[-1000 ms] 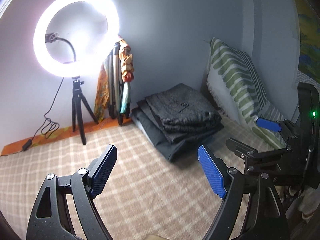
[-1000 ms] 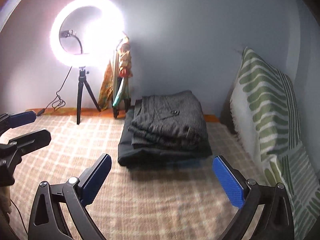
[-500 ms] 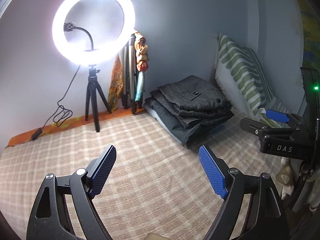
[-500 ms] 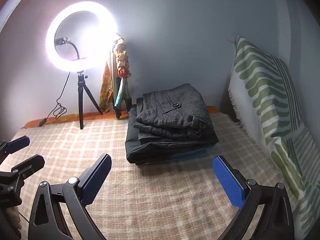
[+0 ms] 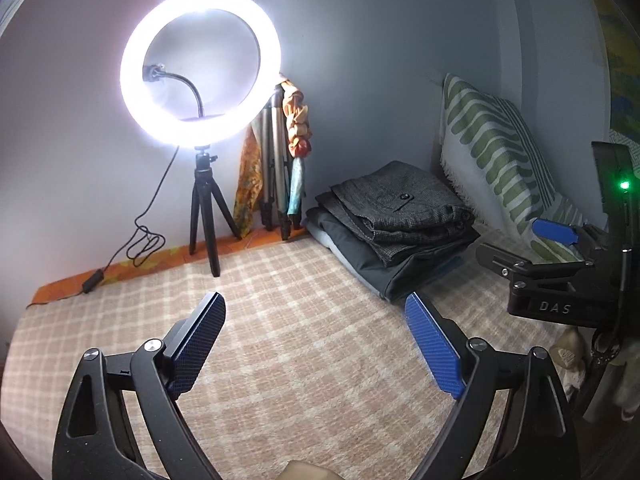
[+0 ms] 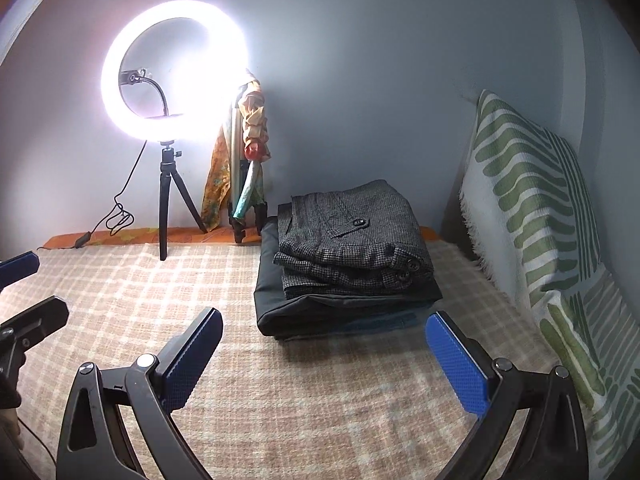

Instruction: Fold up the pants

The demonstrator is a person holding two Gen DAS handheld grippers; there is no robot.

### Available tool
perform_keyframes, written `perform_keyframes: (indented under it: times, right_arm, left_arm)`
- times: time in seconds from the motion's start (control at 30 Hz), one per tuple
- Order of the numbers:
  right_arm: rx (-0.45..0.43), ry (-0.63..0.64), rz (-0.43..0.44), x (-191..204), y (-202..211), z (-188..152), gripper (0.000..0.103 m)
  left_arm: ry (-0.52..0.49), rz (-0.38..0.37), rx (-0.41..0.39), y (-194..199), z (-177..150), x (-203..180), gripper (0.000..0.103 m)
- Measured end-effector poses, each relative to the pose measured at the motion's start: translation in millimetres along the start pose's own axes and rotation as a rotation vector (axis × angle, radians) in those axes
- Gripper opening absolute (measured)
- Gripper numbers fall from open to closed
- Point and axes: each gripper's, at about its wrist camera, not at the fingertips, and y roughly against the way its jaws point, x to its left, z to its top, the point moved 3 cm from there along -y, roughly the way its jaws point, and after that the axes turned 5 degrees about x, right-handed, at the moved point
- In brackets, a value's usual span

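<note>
Folded grey tweed pants (image 5: pixel 404 208) (image 6: pixel 352 240) lie on top of a dark folded garment (image 5: pixel 396 276) (image 6: pixel 344 312) at the back of the checked bedspread (image 5: pixel 304 340) (image 6: pixel 320 392). My left gripper (image 5: pixel 314 304) hovers over the bedspread short of the stack. Its jaws are opening, with nothing between the blue pads. My right gripper (image 6: pixel 325 318) stands open and empty just in front of the stack. Each gripper also shows in the other's view: the right gripper (image 5: pixel 520 242) at the right edge, the left gripper (image 6: pixel 28 288) at the left edge.
A lit ring light (image 5: pixel 200 68) on a black tripod (image 5: pixel 204 216) stands at the back left, its cable (image 5: pixel 140 240) trailing along the wall. A folded tripod draped with cloth (image 5: pixel 280 160) leans beside it. A green-striped pillow (image 6: pixel 536 208) lines the right wall.
The left wrist view has swung left, so the ring light and the stack sit further right in it. The left jaws stand a little wider. The right gripper has barely moved.
</note>
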Motion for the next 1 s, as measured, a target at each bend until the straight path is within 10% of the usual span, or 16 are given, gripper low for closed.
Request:
perform_keyframes:
  times: [1.0]
  right_arm:
    - [-0.007, -0.006, -0.004, 1.3, 2.6, 0.8, 0.103]
  left_arm:
    - [-0.031, 0.066, 0.019, -0.5, -1.8, -0.3, 0.103]
